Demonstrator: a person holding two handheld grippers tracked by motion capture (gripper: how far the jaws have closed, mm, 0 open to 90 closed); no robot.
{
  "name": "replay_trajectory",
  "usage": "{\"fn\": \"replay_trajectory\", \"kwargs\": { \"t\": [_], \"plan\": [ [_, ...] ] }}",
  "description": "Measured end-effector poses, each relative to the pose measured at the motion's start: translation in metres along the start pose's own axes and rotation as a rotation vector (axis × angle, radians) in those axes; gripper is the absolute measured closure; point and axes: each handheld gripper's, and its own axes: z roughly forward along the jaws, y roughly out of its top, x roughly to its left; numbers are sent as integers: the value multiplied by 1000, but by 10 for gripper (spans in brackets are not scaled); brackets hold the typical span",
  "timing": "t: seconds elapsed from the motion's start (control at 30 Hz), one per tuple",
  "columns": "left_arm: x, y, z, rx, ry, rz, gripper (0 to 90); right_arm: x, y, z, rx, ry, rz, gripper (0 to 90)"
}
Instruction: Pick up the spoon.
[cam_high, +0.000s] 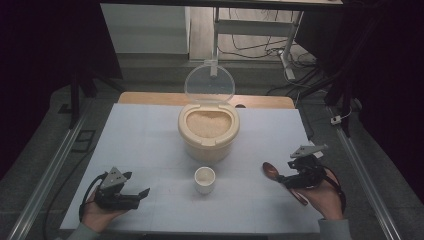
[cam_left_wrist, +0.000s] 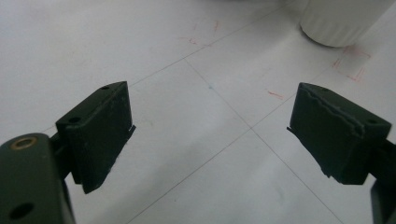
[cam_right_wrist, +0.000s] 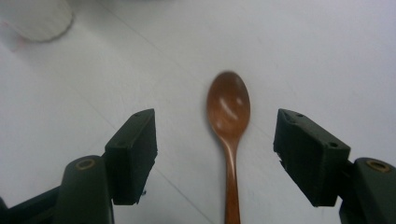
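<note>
Wooden spoon (cam_right_wrist: 228, 121) lies flat on the counter (cam_high: 150, 140), handle between the released jaws of the right tool (cam_high: 292, 177). Left tool (cam_high: 134, 189) released, empty. Risk: closing off-centre could skid the thin handle. Small cup (cam_high: 205, 179) and open rice container (cam_high: 208, 132) stand well apart; open counter all round.

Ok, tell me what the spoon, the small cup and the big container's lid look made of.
Spoon: likely wood, reddish-brown with a soft sheen, perhaps lacquered. Small cup: white and matte with a ribbed wall, probably ceramic, possibly plastic. Lid: clear plastic by its look, since the floor shows through it.
</note>
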Motion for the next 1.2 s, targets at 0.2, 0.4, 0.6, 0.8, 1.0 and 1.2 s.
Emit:
{"fn": "replay_trajectory", "kwargs": {
  "t": [0.2,0.4,0.6,0.8,1.0,1.2],
  "plan": [
    [0,0,1,8,1,5,133,-11,-9,-1,46,-10,17,305],
    [-1,-1,2,10,-1,6,132,-16,-18,7,101,2,36,320],
    [0,-1,2,15,-2,9,133,-20,-25,17,173,-3,35,337],
    [0,-2,3,19,-2,12,133,-27,-35,26,218,-7,55,349],
    [0,-2,4,27,-2,14,133,-30,-40,32,254,-1,61,369],
    [0,-3,5,33,-1,19,133,-30,-44,39,295,3,56,446]
  ]
}}
